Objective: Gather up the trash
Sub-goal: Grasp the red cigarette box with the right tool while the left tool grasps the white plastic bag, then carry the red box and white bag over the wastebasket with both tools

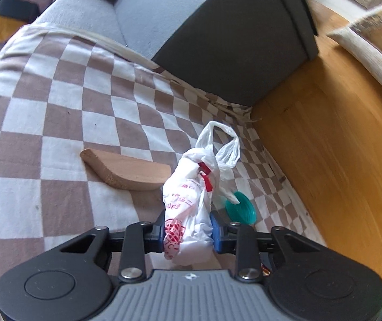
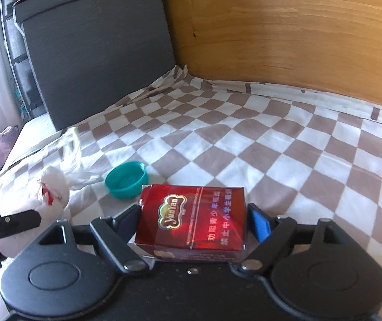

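One checked sheet (image 1: 57,123) in brown and white covers the surface, and every item lies on it. The teal cap (image 2: 126,180) serves as the landmark.

Trash count: one white plastic bag (image 1: 191,203) with red print, one red cigarette pack (image 2: 191,222), one teal cap, and one flat wooden piece (image 1: 129,169).

The left gripper (image 1: 188,231) has its two fingers pinching the bag's crumpled body, the pads pressed into the plastic from both sides. In the left wrist view the bag stands just left of the cap (image 1: 240,208), and one loose strip of it hangs over the cap's near edge. Its two handle loops rise above and behind the cap. The wooden piece lies further left of the cap, beyond the bag, its right end close to the bag.

The right gripper (image 2: 193,222) has its two fingers spread wide with the pack between them. The left finger lies close against the pack's side; beside the right finger (image 2: 260,223), with its blue pad, a narrow gap shows, so the pack is framed and not squeezed. In the right wrist view the pack sits just in front and to the right of the cap, its far left corner nearly meeting the cap's rim. The bag (image 2: 51,187) is to the cap's left there, with one finger of the left gripper against it.

Behind the cap stand one dark panel (image 2: 97,53) and one wooden board (image 2: 284,34), meeting at a corner.
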The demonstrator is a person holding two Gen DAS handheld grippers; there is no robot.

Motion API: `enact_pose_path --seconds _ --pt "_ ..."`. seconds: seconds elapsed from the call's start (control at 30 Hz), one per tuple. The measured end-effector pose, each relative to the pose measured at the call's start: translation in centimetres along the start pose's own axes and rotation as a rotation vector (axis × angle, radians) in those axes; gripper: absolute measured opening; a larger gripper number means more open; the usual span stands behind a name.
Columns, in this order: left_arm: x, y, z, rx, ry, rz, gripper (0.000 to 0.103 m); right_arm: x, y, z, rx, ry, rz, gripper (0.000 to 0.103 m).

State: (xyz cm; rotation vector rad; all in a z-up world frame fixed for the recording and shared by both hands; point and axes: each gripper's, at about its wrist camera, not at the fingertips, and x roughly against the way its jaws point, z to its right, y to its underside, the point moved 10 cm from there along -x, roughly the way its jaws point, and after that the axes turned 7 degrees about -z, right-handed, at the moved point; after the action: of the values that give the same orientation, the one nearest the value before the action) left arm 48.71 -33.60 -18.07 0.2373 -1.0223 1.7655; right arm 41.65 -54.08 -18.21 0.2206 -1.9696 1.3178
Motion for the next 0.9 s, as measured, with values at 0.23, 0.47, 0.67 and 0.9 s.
enact_pose_path --seconds 0.23,0.47,0.67,0.9 --pt "3.1 1.6 0.9 -0.182 -0.078 0.051 0.03 2.5 2.0 -0.6 -0.004 -0.035 -0.031 0.084" --pt "6.9 2.9 1.6 -0.323 -0.17 0.089 0.03 6.0 3.4 -1.2 0.017 -0.046 -0.041 0.084" --pt "10.6 4.3 2.3 -0.362 -0.204 0.097 0.03 10.3 3.8 -2.3 0.081 -0.05 -0.009 0.084" --pt "15.0 6.2 3.0 -0.436 -0.262 0.106 0.03 15.7 4.4 -3.4 0.155 -0.047 0.018 0.084"
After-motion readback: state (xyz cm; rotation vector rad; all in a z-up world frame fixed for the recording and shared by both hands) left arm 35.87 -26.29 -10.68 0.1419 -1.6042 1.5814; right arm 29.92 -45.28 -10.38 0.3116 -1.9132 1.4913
